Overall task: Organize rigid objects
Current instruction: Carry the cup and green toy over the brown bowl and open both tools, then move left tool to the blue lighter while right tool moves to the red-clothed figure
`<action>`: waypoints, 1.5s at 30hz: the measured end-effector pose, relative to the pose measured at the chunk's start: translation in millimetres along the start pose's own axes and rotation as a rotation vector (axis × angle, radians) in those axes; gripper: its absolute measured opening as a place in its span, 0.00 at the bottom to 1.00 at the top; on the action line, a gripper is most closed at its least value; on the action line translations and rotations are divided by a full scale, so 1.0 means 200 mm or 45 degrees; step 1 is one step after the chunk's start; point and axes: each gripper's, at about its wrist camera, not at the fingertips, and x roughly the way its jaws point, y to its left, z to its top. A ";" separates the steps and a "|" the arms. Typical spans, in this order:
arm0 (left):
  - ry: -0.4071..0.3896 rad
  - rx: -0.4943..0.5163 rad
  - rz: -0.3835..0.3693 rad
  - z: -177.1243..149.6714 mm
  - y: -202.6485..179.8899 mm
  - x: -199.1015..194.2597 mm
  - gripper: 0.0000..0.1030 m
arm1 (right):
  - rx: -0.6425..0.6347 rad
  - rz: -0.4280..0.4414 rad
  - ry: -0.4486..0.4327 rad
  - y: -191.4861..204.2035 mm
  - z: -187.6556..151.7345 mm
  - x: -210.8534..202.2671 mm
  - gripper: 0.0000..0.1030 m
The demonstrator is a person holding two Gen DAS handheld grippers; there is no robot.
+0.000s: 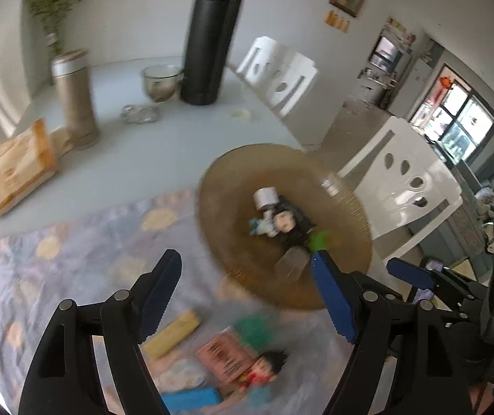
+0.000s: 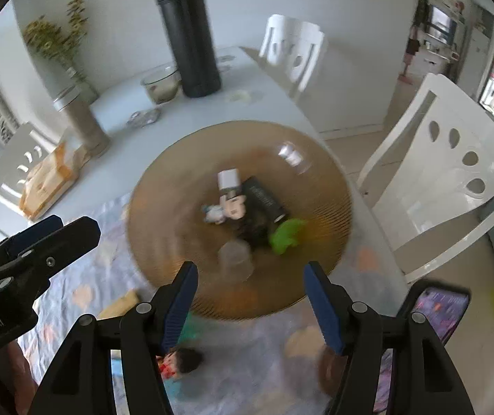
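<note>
In the left wrist view, the left tongs (image 1: pixel 247 297) are seen standing wide open with nothing between the blue pads. They are held above a patterned cloth (image 1: pixel 74 259) spread on the bench (image 1: pixel 136 159). Below them, toward 6 o'clock, a yellow block (image 1: pixel 172 333), a pink box (image 1: pixel 224 359), a dark-haired doll (image 1: pixel 267 363) and a blue block (image 1: pixel 191 399) are seen lying loose on the cloth, all blurred. At 1 o'clock from the tongs a brown woven tray (image 1: pixel 229 186) is set at the bench's edge; a white cylinder (image 1: pixel 265 197), a small figure (image 1: pixel 274 224), a dark box (image 1: pixel 298 221), a green toy (image 1: pixel 319 240) and a clear cup (image 1: pixel 291 264) are gathered in it. A tall black flask (image 1: pixel 210 41) is stood at 12 o'clock, a glass bowl (image 1: pixel 162 81) beside it. The right tongs (image 1: pixel 409 273) are glimpsed at 3 o'clock.

In the right wrist view, the right tongs (image 2: pixel 250 307) are seen partly open and empty, held over the near rim of the tray (image 2: pixel 164 186). The same things are seen in the tray's middle at 12 o'clock: white cylinder (image 2: pixel 229 180), figure (image 2: pixel 227 209), dark box (image 2: pixel 264 200), green toy (image 2: pixel 286 235), clear cup (image 2: pixel 235 261). The doll (image 2: pixel 183 363) lies on the cloth at 7 o'clock. The left tongs (image 2: pixel 49 238) enter at 9 o'clock; their gap cannot be judged here. A phone (image 2: pixel 440 311) rests at 4 o'clock.
</note>
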 end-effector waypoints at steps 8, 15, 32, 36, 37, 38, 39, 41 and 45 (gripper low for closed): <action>0.093 -0.146 0.168 -0.36 0.35 -0.15 0.74 | -0.122 0.134 0.072 0.31 -0.23 0.02 0.64; 0.232 -0.284 0.220 -0.69 0.57 -0.16 0.74 | -0.148 0.272 0.198 0.43 -0.46 0.10 0.64; 0.414 0.085 0.037 -0.75 0.38 0.19 0.74 | 0.027 0.258 0.392 0.16 -0.63 0.27 0.64; 0.421 0.148 -0.001 -0.74 0.34 0.28 0.73 | 0.023 0.298 0.378 0.17 -0.58 0.31 0.64; 0.404 0.165 -0.007 -0.74 0.32 0.27 0.73 | 0.021 0.290 0.377 0.17 -0.57 0.32 0.64; 0.410 0.174 -0.047 -0.75 0.31 0.27 0.70 | 0.022 0.288 0.383 0.17 -0.55 0.34 0.64; 0.412 0.185 -0.078 -0.76 0.29 0.26 0.63 | 0.029 0.292 0.404 0.17 -0.54 0.37 0.64; 0.443 0.201 -0.160 -0.79 0.25 0.24 0.57 | 0.068 0.328 0.434 0.15 -0.52 0.41 0.64; 0.477 0.221 -0.198 -0.85 0.21 0.20 0.56 | 0.120 0.370 0.444 0.14 -0.49 0.47 0.59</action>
